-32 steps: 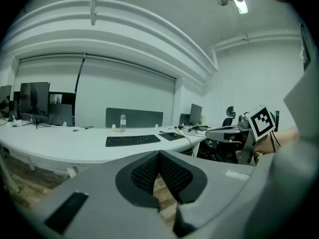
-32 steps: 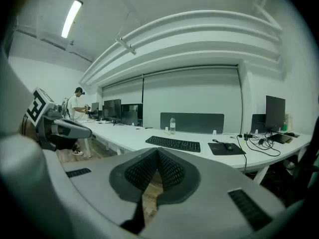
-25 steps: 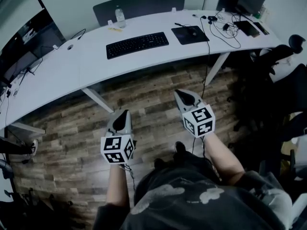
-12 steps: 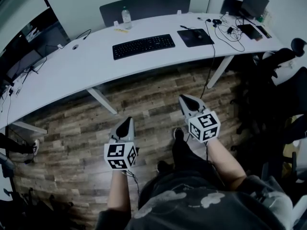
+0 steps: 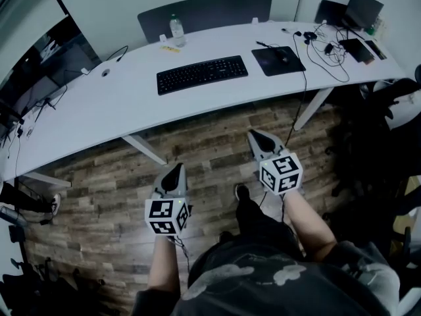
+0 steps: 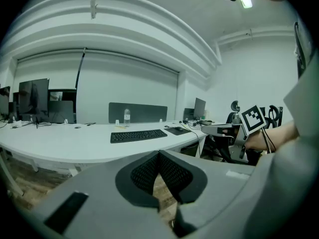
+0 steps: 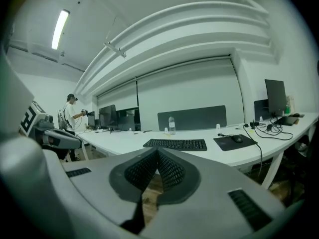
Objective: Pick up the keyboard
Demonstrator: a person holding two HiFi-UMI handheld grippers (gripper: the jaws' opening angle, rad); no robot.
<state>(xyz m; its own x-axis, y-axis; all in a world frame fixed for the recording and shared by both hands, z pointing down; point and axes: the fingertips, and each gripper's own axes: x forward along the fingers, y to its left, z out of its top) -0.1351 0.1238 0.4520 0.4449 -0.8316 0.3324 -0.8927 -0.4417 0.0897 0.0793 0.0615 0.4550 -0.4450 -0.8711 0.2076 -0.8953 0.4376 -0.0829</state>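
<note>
While flat on desk [image 5: 118,104], black keyboard [image 5: 202,74]

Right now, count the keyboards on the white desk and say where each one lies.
1. The black keyboard lies near the middle of the white desk, left of the mouse pad. Another could be hidden among the screens at far left.

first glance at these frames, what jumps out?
The left hand-held gripper and right hand-held gripper, each with a marker cube, fill the middle of the head view. Both are shut and empty, held above the wood floor short of the desk. Beyond them a black keyboard lies on the long curved white desk, with a mouse pad to its right and a water bottle behind it.
</note>
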